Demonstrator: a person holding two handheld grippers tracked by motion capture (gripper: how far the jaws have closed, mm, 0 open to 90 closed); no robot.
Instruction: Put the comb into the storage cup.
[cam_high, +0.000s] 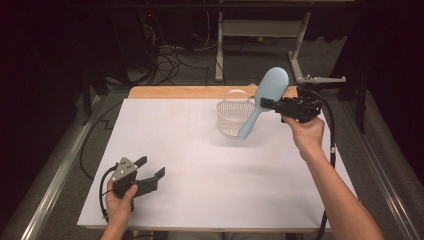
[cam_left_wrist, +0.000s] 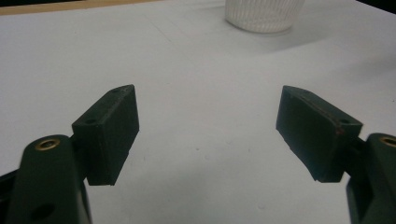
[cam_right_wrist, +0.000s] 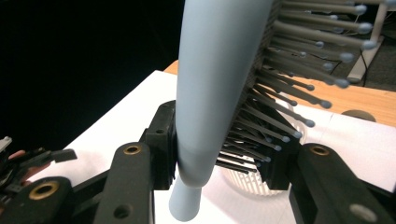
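Counting stuff: 1 light blue hairbrush (cam_high: 264, 98), 1 white basket (cam_high: 234, 119), 2 grippers, all over a white table (cam_high: 200, 165). Right gripper (cam_high: 272, 104) is clamped on the brush approx where head meets handle, jaws pinching back and bristle side, brush tilted w/ handle end hanging just above the basket. Left gripper (cam_high: 151, 167) sits near the front left corner, jaws spread wide, holding nothing, low over the tabletop, well apart from the basket.
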